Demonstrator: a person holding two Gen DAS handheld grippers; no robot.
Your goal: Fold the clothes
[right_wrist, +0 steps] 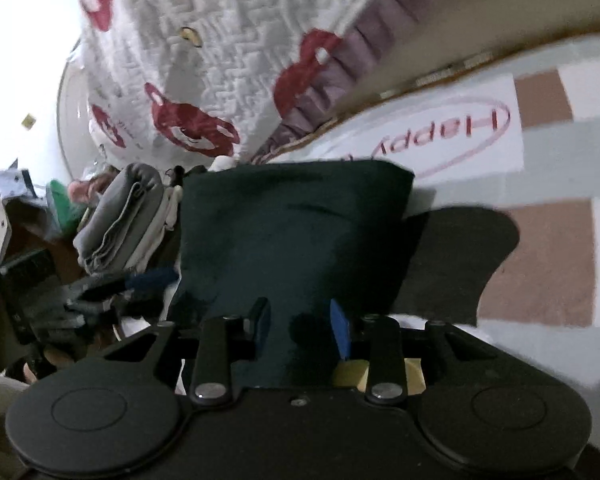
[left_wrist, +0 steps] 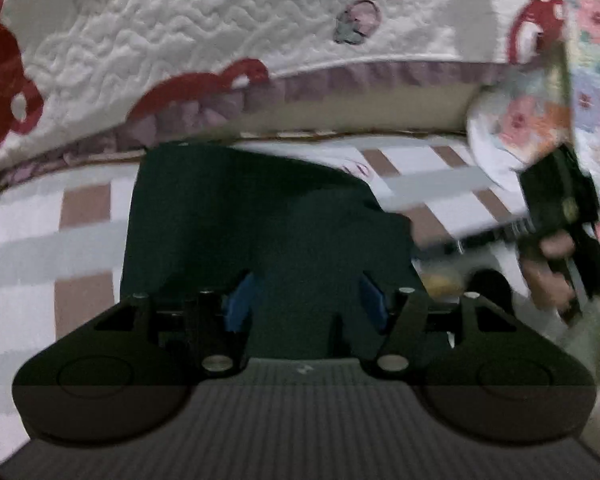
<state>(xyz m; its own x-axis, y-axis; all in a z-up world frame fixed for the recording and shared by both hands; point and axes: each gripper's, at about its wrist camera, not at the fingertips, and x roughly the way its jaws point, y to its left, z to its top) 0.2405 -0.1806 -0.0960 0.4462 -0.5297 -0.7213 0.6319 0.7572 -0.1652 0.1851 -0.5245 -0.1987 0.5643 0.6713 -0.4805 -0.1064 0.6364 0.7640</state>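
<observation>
The dark green garment (left_wrist: 236, 216) lies on a checked sheet (left_wrist: 80, 216) of white, grey and brown squares, in front of a white quilted bedcover (left_wrist: 228, 28) printed with red bears and edged with a purple frill. In the left wrist view the garment's long axis runs straight away from the camera, with its far edge close to the frill and its near end gathered between the fingers.

Left gripper (left_wrist: 306, 300): the blue-padded fingers (left_wrist: 242, 300) stand moderately apart, and the near end of the garment fills the gap between them. The cloth appears pinched, though motion blur makes pad contact hard to confirm.

Right gripper (right_wrist: 300, 330): one blue pad (right_wrist: 340, 330) shows on the right side, and a narrow neck of the garment (right_wrist: 292, 224) passes between the fingers. From there the cloth widens toward its far edge, which ends just short of a red oval print reading "Happy" (right_wrist: 452, 136) on the sheet. The garment casts a dark shadow (right_wrist: 460, 264) on the sheet to its right.

In the left wrist view the right gripper (left_wrist: 556, 204) appears at the right edge with the hand (left_wrist: 548, 272) around its handle. In the right wrist view, folded grey cloth (right_wrist: 120, 220) is stacked to the left of the garment.
</observation>
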